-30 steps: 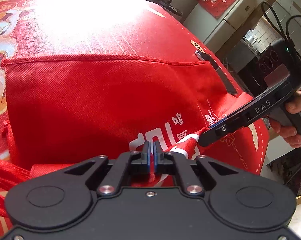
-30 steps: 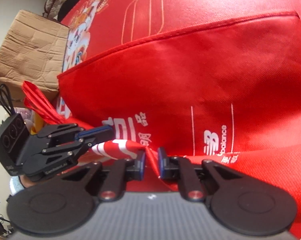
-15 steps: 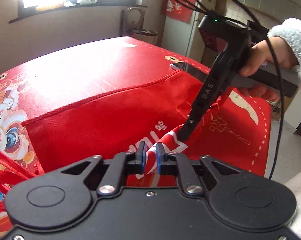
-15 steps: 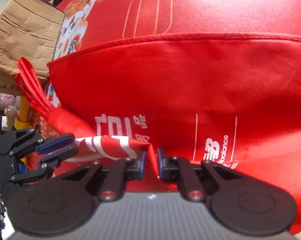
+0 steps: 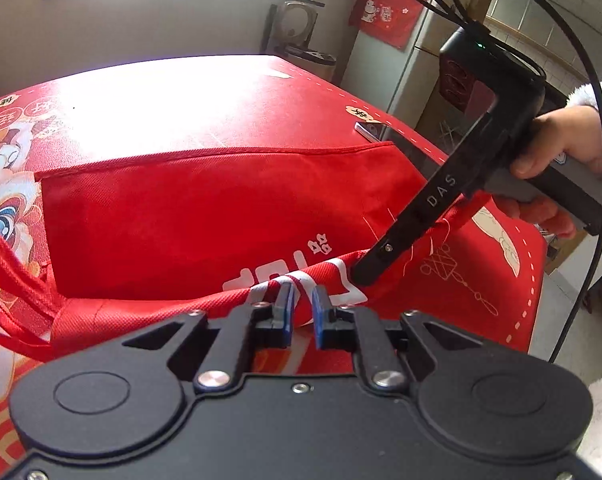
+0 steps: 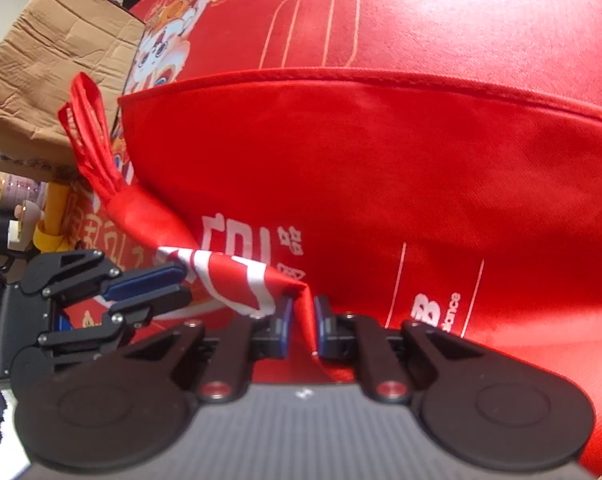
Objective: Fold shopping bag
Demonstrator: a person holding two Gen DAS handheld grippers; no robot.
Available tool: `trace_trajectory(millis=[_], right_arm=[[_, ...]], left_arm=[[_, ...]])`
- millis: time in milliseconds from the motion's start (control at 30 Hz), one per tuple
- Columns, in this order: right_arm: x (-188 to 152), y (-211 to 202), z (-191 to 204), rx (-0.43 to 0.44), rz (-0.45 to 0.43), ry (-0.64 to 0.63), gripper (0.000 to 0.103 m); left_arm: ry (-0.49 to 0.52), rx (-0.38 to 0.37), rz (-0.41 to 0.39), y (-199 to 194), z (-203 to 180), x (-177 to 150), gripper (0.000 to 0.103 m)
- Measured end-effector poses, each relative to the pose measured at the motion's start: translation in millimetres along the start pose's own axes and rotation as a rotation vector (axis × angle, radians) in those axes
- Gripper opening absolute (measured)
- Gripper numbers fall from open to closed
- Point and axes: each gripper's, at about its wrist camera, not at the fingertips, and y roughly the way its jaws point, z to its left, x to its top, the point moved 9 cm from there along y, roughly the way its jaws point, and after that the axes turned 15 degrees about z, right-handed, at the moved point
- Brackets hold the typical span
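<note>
A red shopping bag [image 5: 205, 216] with white print lies flat on a red tablecloth [image 5: 205, 108]. Its near edge is lifted and bunched. My left gripper [image 5: 301, 308] is shut on that raised edge, with striped red and white fabric between its blue pads. The right gripper [image 5: 365, 272] grips the same fold just to the right, held by a person's hand [image 5: 549, 160]. In the right wrist view my right gripper [image 6: 301, 312] is shut on a pinch of the bag [image 6: 381, 168], and the left gripper [image 6: 169, 284] holds the fold on the left. The red handles [image 6: 89, 132] trail off at the left.
A brown cardboard box [image 6: 53, 52] stands beyond the table's left side. A flat dark object [image 5: 375, 130] lies near the table's far right edge. A fridge [image 5: 405, 64] and a fan [image 5: 297, 28] stand behind the table. A black cable [image 5: 581, 160] hangs from the right gripper.
The left gripper rose and tilted up, bringing the room behind into view. The bag's near edge lifted with both grippers. More fabric now sits between the left pads.
</note>
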Motion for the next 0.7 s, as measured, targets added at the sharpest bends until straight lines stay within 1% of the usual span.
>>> trace_trajectory(millis=[167,300,533,633,700], right_arm=[[0,0,-2,0.021,0.008,-0.003,0.01],[-1,-1,-3,0.034,0.01,-0.005,0.009],[-1,-1,-6,0.066,0.006,-0.006,0.008],[0,-2,-8,0.081,0.003,-0.006,0.007],[0,-2,-8,0.089,-0.002,-0.011,0.007]], left_arm=[[-0.032,-0.026,0.002,1,5,4,0.012],[-0.065,-0.028,0.014,6,11,10,0.012],[-0.029,0.036,0.071,21,14,18,0.012],[0.018,0.08,0.098,29,12,19,0.011],[0.03,0.096,0.106,32,10,19,0.011]])
